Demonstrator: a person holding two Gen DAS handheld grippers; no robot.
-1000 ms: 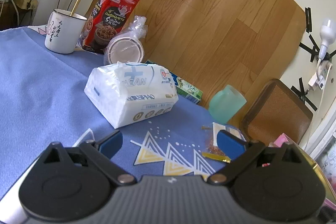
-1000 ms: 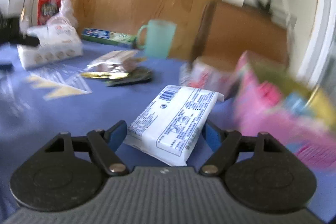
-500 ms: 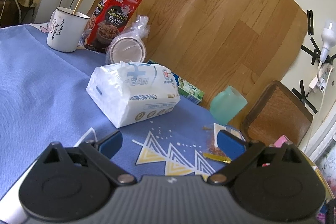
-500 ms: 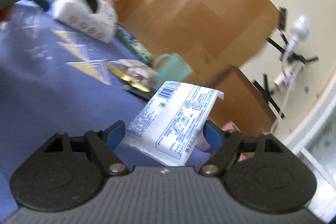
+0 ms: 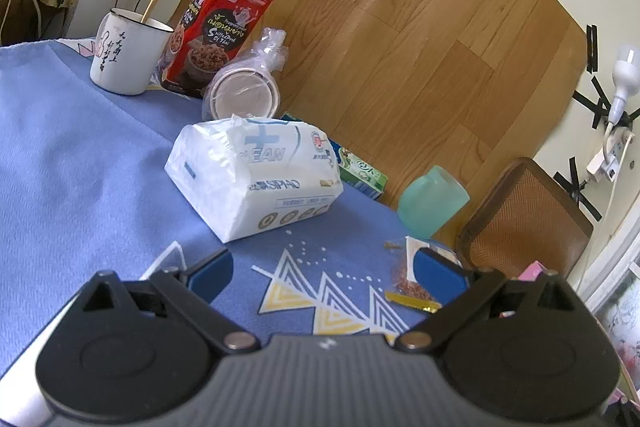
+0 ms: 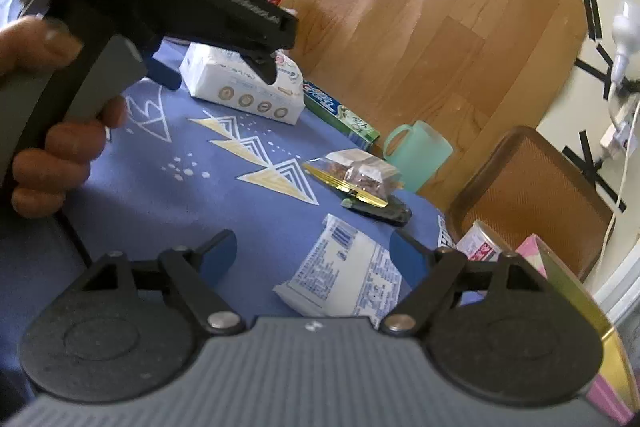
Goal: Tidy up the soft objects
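On the blue-clothed counter (image 5: 72, 155), left to right, stand a white mug (image 5: 126, 57), a red snack box (image 5: 218, 35), a large tissue pack (image 5: 256, 171), a toothpaste box (image 5: 360, 177) and a green cup (image 5: 434, 203). The left gripper (image 5: 320, 275) partly hides a seed packet (image 5: 408, 275); its fingers (image 5: 210, 273) stand wide apart, empty. The right gripper (image 6: 312, 259) has just been opening its fingers (image 6: 218, 255), with a small white tissue packet (image 6: 348, 275) lying loose between them on the counter, its near end hidden.

Each gripper (image 6: 312, 255) has black arms, blue pads, silver screws, ribbed grey body.
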